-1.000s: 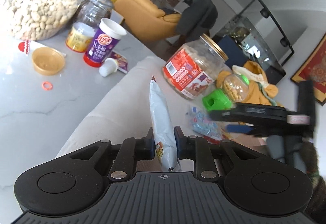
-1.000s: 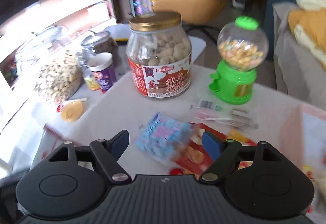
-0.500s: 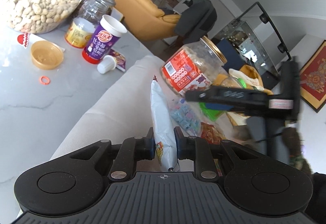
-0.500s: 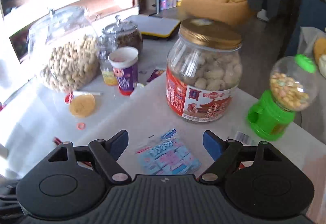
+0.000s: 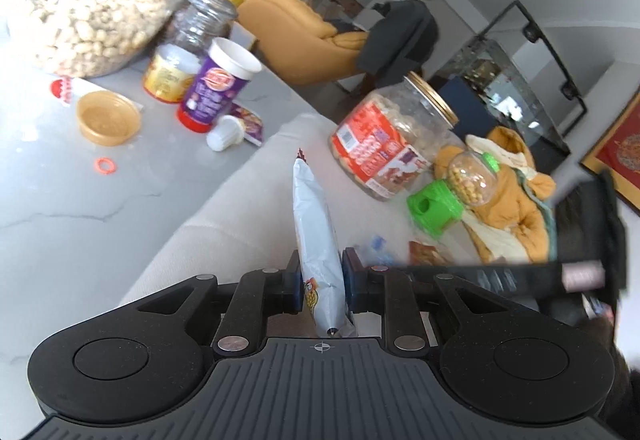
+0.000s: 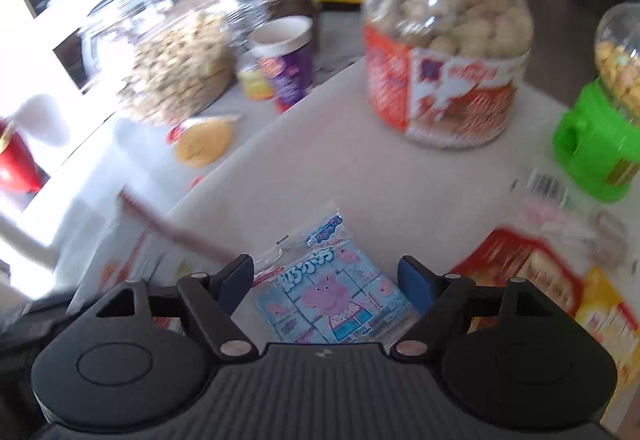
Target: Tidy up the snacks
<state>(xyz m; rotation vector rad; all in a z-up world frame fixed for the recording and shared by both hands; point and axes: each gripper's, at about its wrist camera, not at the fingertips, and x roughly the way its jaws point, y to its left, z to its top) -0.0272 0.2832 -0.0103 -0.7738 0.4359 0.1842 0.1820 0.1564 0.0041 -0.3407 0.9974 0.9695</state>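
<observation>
Left gripper [image 5: 320, 286] clamps a white upright snack pouch [image 5: 316, 232]; right gripper [image 6: 326, 280], jaws opening, straddles a blue cartoon-pig sachet [image 6: 324, 290] untouched, gold-lidded peanut jar [image 6: 444, 52] beyond

surface: pale mat [image 6: 328, 176] | on it: labelled jar [image 6: 448, 52], blue packet [image 6: 332, 292]

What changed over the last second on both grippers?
The right gripper dropped toward the blue snack packet; the packet now lies between its jaws, which are opening, pads not touching it. In the left wrist view it has swung from beside the green candy dispenser to low at the right edge. Unchanged: the left gripper stays shut on the white snack bag; the red-label jar has not moved.
</observation>
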